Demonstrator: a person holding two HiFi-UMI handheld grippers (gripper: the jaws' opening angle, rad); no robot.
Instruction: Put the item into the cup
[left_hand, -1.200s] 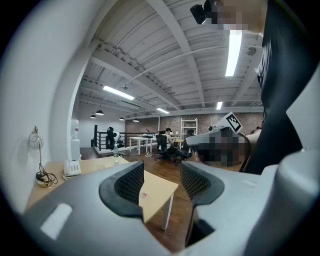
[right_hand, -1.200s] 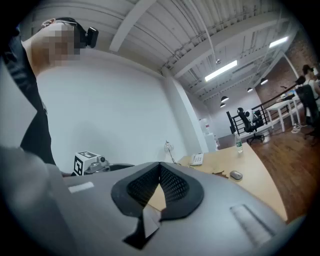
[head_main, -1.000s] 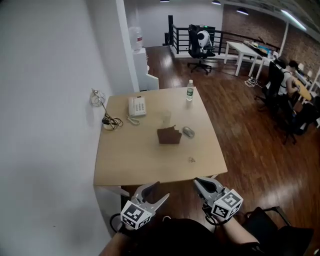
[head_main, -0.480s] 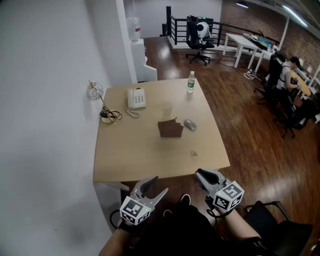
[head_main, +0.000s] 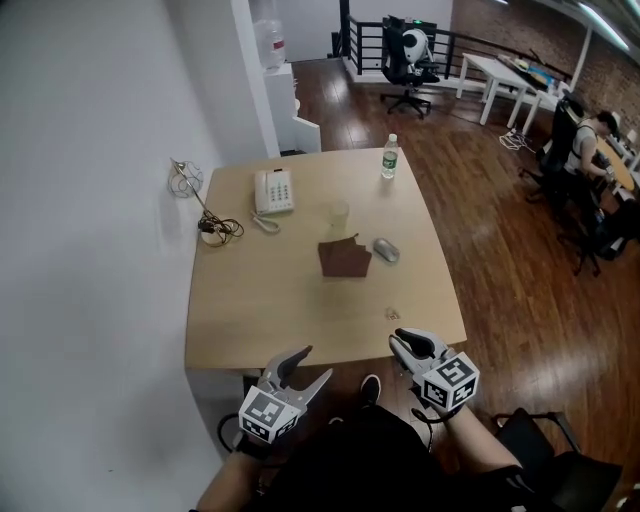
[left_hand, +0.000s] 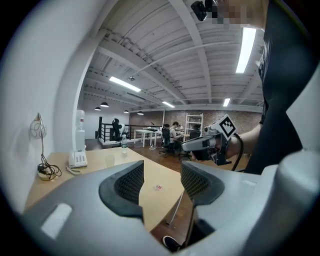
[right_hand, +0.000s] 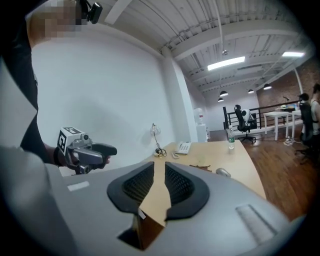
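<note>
Head view: counter (head_main: 250, 320) w/ clear cup (head_main: 339, 214) standing upright, a bit toward 12 o'clock from ctr. Task item (head_main: 392, 313) = tiny thing lying on the counter at approx 5 o'clock from cup, near the front-right edge and well apart from cup. Too small to say what it is.

Other stuff on counter:
- brown flat piece (head_main: 344, 257) just at 6 o'clock of cup
- mouse (head_main: 386, 250) beside that piece, at its 3 o'clock
- phone (head_main: 273, 190) at approx 10 o'clock of cup
- cable bundle (head_main: 215, 228) by the left edge
- water bottle (head_main: 389, 157) at 1 o'clock of cup, near far edge

L tongs (head_main: 316, 362) + R tongs (head_main: 396, 340) both hang off the counter's near edge, 6 o'clock side, touching nothing. R tongs sit nearest the item, just at its 6 o'clock, apart from it.

Left gripper view: L jaws spread wide, nothing btwn them. The item shows thru the gap, on the counter beyond.

Right gripper view: R jaws are opening, narrow gap so far, nothing btwn them. Only the counter's near corner shows past them.
</note>
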